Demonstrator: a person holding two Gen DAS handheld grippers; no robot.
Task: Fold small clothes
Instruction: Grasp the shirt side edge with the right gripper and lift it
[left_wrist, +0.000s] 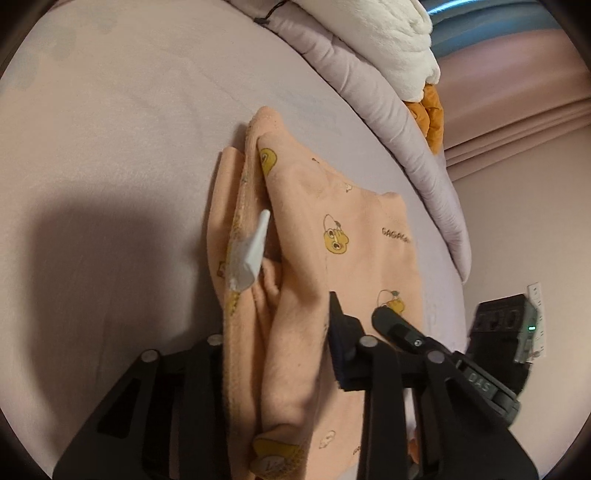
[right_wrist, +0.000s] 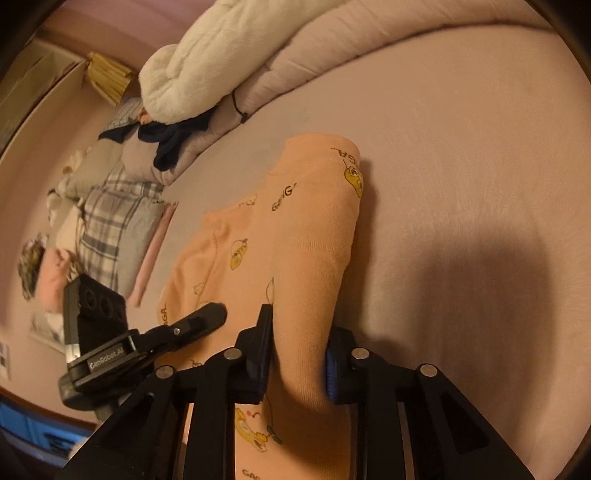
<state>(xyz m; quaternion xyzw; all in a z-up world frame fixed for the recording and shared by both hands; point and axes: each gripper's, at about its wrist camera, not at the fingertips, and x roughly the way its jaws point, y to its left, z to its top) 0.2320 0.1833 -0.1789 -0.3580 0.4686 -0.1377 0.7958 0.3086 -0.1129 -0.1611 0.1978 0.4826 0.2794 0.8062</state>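
- The small peach knit-cloth garment (right_wrist: 295, 240) printed with yellow cartoon figures looks soft and matt, with a fine ribbed weave.
- The pale lilac bed sheet (left_wrist: 129, 129) is smooth, matt cloth.
- The white fluffy blanket (right_wrist: 207, 62) has a plush, deep-piled surface.
- The lilac quilted duvet (left_wrist: 388, 110) looks padded and faintly sheened.
- The black plastic left gripper (left_wrist: 288, 314) is matt, with dull metal rivets.
- The black plastic right gripper (right_wrist: 299, 350) looks alike, with blue pads.

Two close down-tilted wrist views, seemingly one garment (left_wrist: 343, 236).
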